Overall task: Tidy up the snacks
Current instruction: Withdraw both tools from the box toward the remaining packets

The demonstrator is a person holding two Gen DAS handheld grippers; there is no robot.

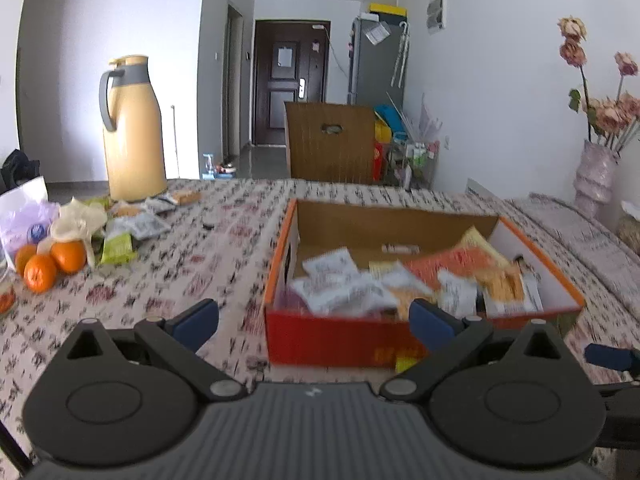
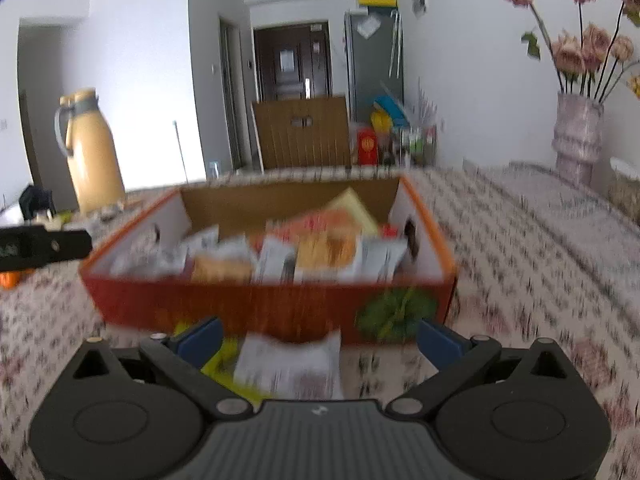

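Observation:
An orange cardboard box (image 1: 332, 340) sits on the patterned tablecloth, holding several snack packets (image 1: 344, 288). It also shows in the right wrist view (image 2: 256, 304), blurred. My left gripper (image 1: 314, 322) is open and empty, just before the box's near wall. My right gripper (image 2: 320, 340) is open, its fingers apart on either side of a white snack packet (image 2: 290, 364) that lies on the table in front of the box, over a yellow-green packet (image 2: 224, 360). More loose snack packets (image 1: 132, 224) lie at the far left by the jug.
A yellow thermos jug (image 1: 134, 132) stands at the back left. Three oranges (image 1: 48, 264) and a plastic bag (image 1: 24, 216) lie at the left edge. A vase of dried roses (image 2: 578, 136) stands at the back right. A wooden chair (image 1: 330, 142) is behind the table.

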